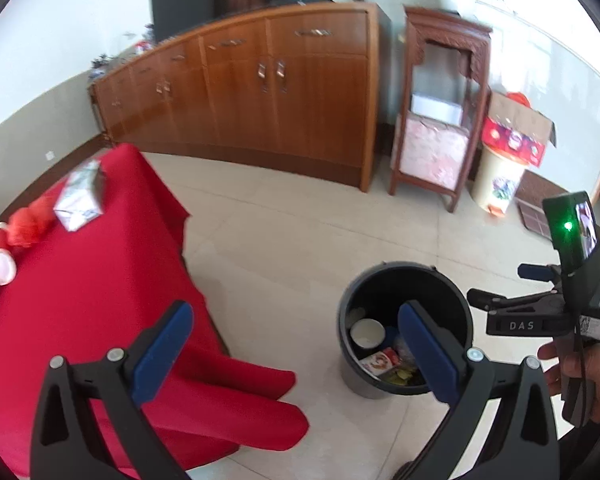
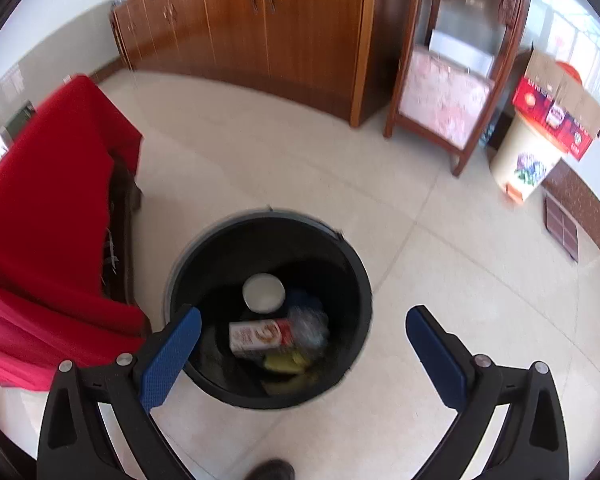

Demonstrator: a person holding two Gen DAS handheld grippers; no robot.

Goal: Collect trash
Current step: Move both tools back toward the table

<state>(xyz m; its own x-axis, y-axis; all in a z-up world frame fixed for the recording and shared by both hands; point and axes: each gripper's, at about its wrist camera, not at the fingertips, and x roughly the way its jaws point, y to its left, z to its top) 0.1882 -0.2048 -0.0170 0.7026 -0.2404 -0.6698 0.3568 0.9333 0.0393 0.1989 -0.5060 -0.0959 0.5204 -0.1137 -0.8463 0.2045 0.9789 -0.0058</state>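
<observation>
- The left gripper (image 1: 296, 344) has its blue fingers (image 1: 162, 346) spread wide and empty, above the edge of the desk (image 1: 80, 312) and the floor (image 1: 284, 232)
- The right gripper (image 2: 303, 350) is also wide apart and holds nothing; it hangs over the bin (image 2: 352, 280)
- The black bin (image 1: 344, 312) stands on the tiled floor just beside the red-draped desk
- Inside the bin lie a white bowl (image 2: 263, 292), a red and white carton (image 2: 256, 334), crumpled clear plastic (image 2: 308, 328) and yellow scraps (image 2: 286, 362)
- On the desk, a silver carton (image 1: 82, 196) lies near the far corner, with a red bundle (image 1: 30, 222) and a white cup (image 1: 0, 266) at the left edge
- A hand (image 1: 596, 376) grips the right gripper's handle in the left view
- A wooden sideboard (image 1: 260, 88) and a small stand (image 1: 440, 112) line the wall
</observation>
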